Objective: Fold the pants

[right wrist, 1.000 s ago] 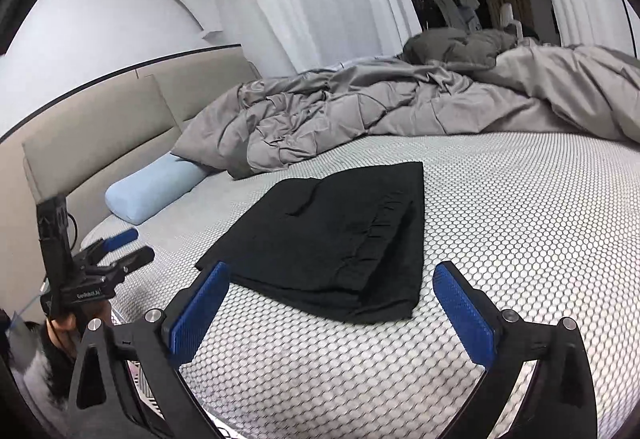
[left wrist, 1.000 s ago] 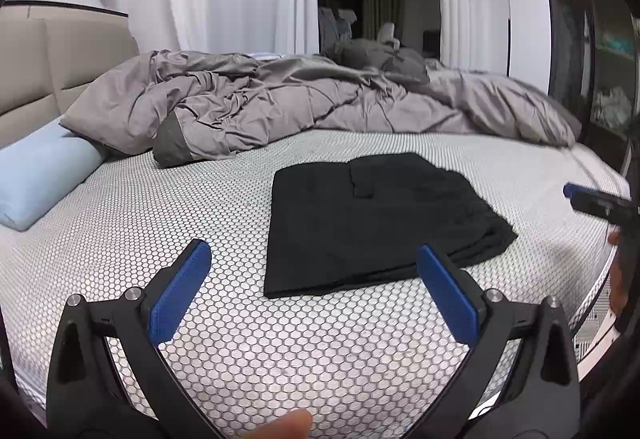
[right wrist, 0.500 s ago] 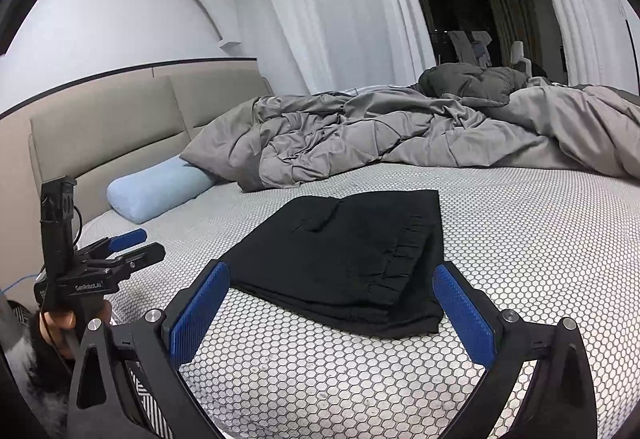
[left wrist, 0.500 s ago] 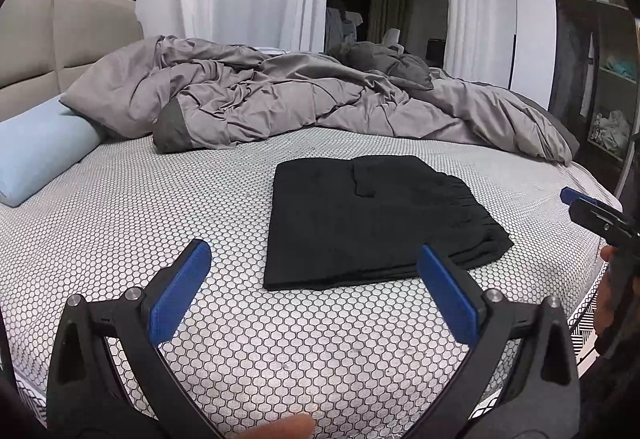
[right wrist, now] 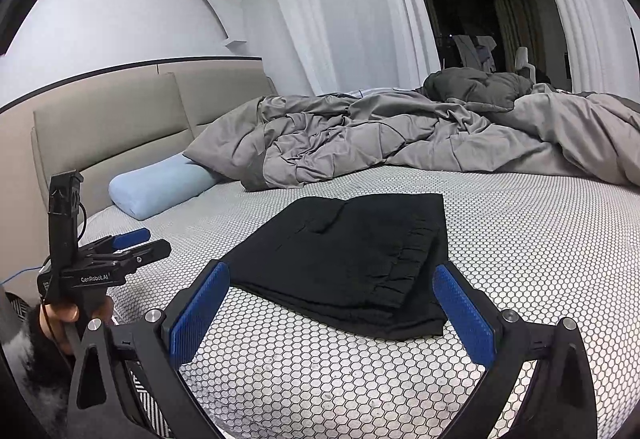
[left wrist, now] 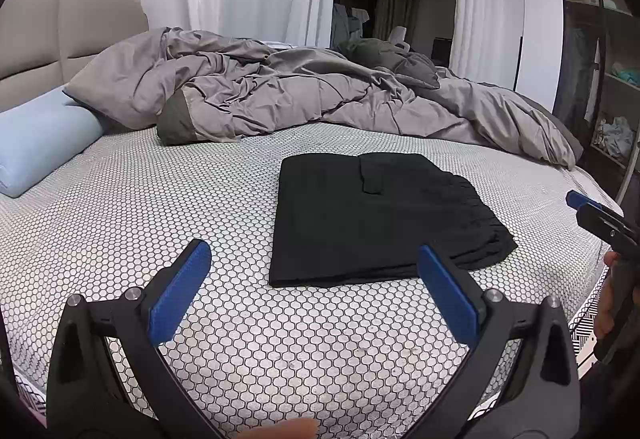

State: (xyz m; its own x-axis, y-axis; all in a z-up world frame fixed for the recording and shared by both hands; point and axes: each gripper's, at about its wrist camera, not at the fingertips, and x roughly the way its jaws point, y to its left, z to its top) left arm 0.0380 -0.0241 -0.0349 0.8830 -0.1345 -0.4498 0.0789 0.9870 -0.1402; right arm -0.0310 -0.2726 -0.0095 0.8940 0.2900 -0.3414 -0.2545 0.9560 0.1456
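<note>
The black pants (left wrist: 376, 215) lie folded in a flat rectangle on the bed's white honeycomb sheet (left wrist: 160, 207); they also show in the right wrist view (right wrist: 352, 259). My left gripper (left wrist: 314, 291) is open and empty, held back from the pants' near edge. My right gripper (right wrist: 332, 303) is open and empty, just short of the pants' near corner. The right gripper also shows at the far right of the left wrist view (left wrist: 600, 215). The left gripper shows at the left of the right wrist view (right wrist: 136, 243).
A crumpled grey duvet (left wrist: 304, 99) fills the far side of the bed. A light blue pillow (left wrist: 36, 143) lies by the beige headboard (right wrist: 112, 135). White curtains and a dark doorway stand behind. Shelves (left wrist: 612, 111) stand at the right. The bed's edge runs close below both grippers.
Both grippers have drawn back and tilted up a little from the bed, so more of the room shows. The pants have not moved. Both stay open.
</note>
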